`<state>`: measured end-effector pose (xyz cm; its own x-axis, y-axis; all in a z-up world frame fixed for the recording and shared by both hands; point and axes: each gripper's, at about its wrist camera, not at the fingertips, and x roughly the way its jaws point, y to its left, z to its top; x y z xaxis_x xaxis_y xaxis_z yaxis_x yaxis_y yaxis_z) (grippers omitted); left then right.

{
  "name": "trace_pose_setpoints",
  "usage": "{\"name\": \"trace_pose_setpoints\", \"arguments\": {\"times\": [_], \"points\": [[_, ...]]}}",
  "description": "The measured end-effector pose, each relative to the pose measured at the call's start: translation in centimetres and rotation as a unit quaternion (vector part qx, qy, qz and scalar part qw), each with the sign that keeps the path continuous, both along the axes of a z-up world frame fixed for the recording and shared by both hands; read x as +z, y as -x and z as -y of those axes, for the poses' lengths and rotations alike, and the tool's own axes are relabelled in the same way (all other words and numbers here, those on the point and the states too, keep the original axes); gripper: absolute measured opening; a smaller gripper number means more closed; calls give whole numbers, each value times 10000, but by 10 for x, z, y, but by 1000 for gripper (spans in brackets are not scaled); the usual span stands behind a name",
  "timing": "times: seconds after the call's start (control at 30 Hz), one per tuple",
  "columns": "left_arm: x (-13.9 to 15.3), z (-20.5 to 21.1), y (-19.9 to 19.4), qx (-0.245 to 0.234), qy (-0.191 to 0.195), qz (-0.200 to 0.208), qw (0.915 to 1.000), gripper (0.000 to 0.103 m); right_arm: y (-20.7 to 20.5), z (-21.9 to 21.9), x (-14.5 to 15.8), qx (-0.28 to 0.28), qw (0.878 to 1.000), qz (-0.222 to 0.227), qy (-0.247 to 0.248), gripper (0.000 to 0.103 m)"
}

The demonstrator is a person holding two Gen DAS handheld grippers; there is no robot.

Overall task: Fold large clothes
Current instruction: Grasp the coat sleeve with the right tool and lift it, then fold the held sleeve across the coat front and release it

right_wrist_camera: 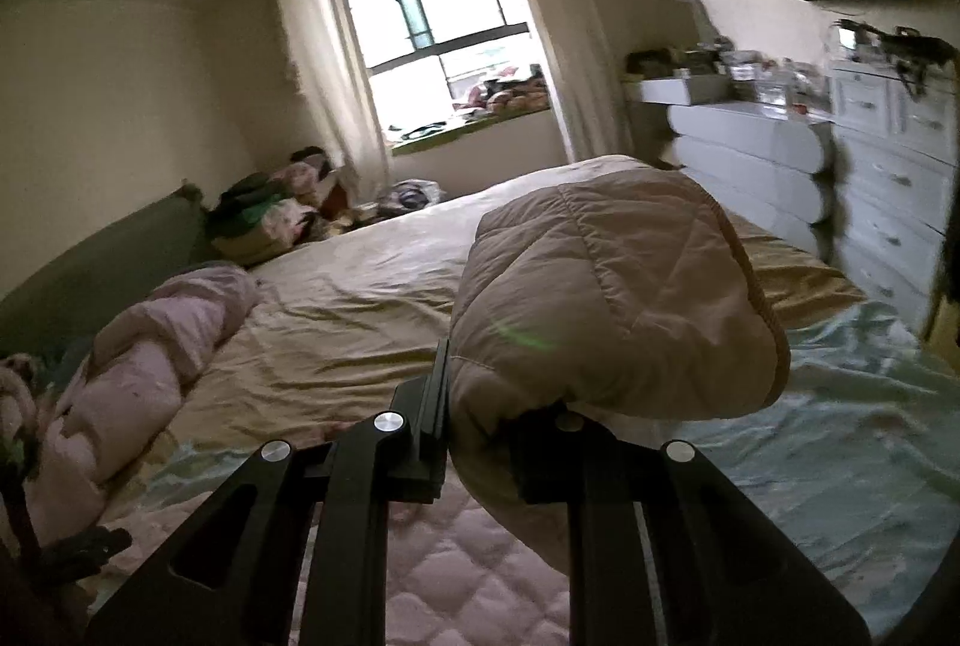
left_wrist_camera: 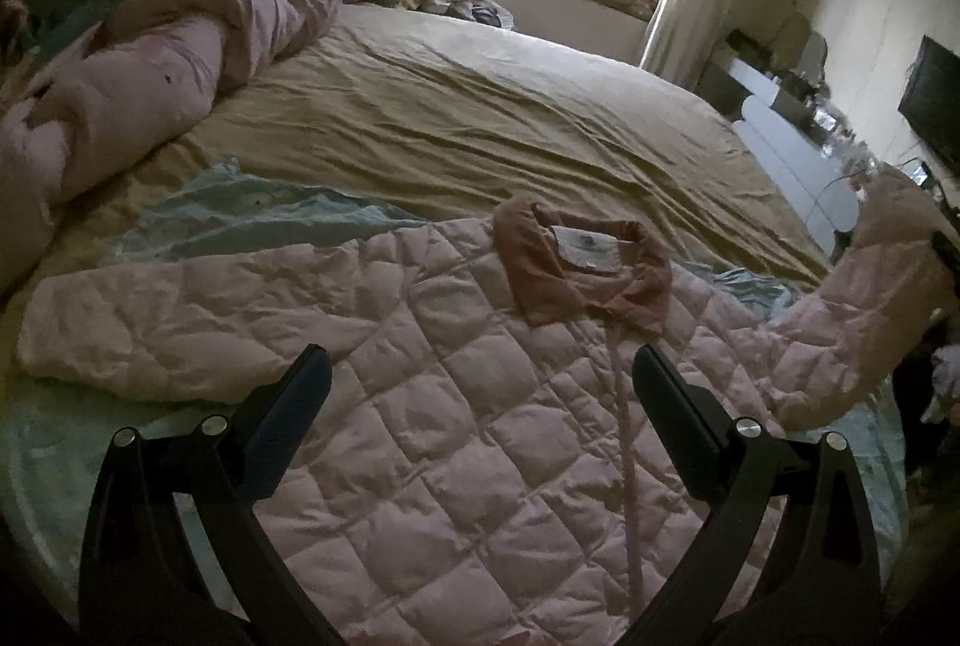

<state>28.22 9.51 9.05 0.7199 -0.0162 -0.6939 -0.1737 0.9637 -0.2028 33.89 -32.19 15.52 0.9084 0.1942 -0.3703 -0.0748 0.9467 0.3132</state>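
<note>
A pink quilted jacket [left_wrist_camera: 480,376] lies spread face up on the near part of the bed [left_wrist_camera: 450,117], collar [left_wrist_camera: 576,262] toward the far side. Its right sleeve [right_wrist_camera: 612,298] is lifted off the bed, clamped in the right gripper [right_wrist_camera: 480,442]. The left gripper [left_wrist_camera: 480,382] hangs over the jacket's chest, jaws spread wide, grasping nothing.

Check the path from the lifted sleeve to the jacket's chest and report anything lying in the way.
Nothing visible blocks it. The right claw is shut on the sleeve, held above the bed. The pink quilted jacket lies flat, its chest bare below the collar. The left claw hovers open over that chest and may need to clear.
</note>
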Motion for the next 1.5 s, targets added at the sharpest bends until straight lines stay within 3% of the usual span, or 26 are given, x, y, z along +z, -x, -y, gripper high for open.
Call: {"name": "trace_pose_setpoints", "arguments": {"times": [0.2,0.43,0.6,0.73,0.87,1.0,1.03,1.13,1.17,1.23,1.3,1.5], "points": [[-8,-19,2,-125,47,42,9999,94,-12,-62,-6,416,9989,-91,195,15],[-22,-47,-1,92,139,113,9998,94,-23,-137,-40,903,9935,-329,608,15],[-45,-54,-8,67,317,6,9995,94,-29,-192,-80,1273,9847,-575,1043,15],[-71,-60,-14,106,619,-186,9979,94,-26,-233,-129,1597,9707,-924,1538,15],[-95,-59,-18,146,903,-342,9952,94,-22,-249,-182,1823,9608,-1425,1528,16],[-116,-51,-21,41,1355,-453,9897,94,-15,-250,-209,2102,9549,-1728,1190,30],[-122,-50,-21,-55,1501,-427,9877,94,-11,-247,-212,2154,9539,-1778,1095,37],[-135,-53,-19,8,1641,-416,9856,94,4,-234,-204,1945,9644,-1603,803,58],[-137,-57,-19,54,1740,-397,9839,94,8,-231,-201,1836,9681,-1504,807,61],[-140,-68,-15,126,2155,-265,9761,94,16,-233,-195,1929,9695,-1254,841,60],[-139,-77,-11,166,2510,-75,9678,94,18,-242,-194,2176,9636,-1253,922,59],[-134,-77,-9,86,2659,29,9640,94,22,-272,-208,2799,9402,-1544,1180,61]]}}
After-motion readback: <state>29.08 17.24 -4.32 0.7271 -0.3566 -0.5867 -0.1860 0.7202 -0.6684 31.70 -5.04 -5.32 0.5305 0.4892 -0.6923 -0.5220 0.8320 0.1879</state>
